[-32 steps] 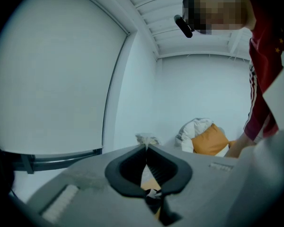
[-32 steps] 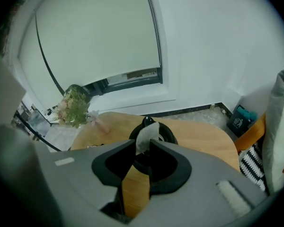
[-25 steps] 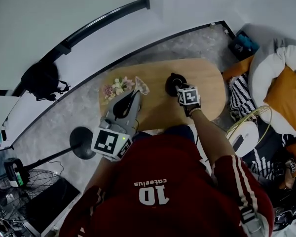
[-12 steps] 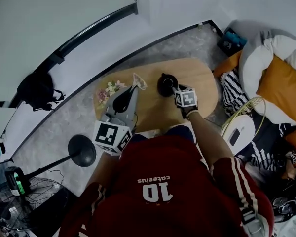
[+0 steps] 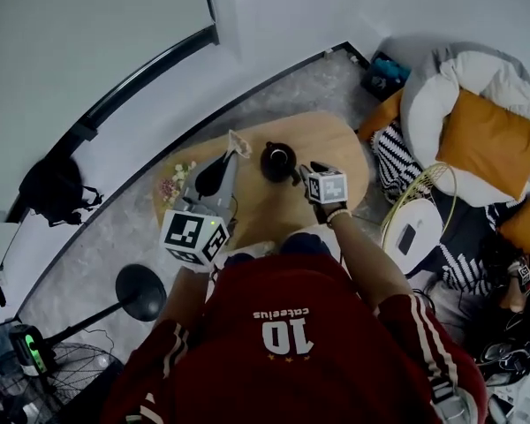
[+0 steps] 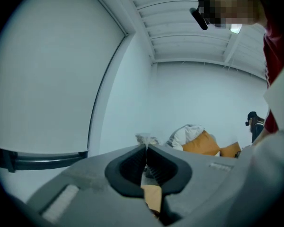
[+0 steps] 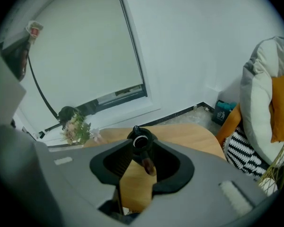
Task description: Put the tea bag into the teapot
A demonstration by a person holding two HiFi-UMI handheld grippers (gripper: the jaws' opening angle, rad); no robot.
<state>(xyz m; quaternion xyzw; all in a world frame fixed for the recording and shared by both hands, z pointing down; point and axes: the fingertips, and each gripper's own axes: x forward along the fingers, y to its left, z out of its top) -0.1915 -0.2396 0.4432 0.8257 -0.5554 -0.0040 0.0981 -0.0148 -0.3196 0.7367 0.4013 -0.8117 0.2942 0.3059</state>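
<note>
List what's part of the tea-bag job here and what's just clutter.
Job:
- tea bag, pinched in the left gripper
- teapot, on the table

Lying about:
- flowers at the table's end
- orange cushion
- black bag by the wall
- stand base on the floor

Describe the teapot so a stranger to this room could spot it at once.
Find the oval wooden table in front of the person. Near its middle stands the teapot, small, round and black. It is the only dark thing standing on the tabletop; the flowers at the left end are pale.
</note>
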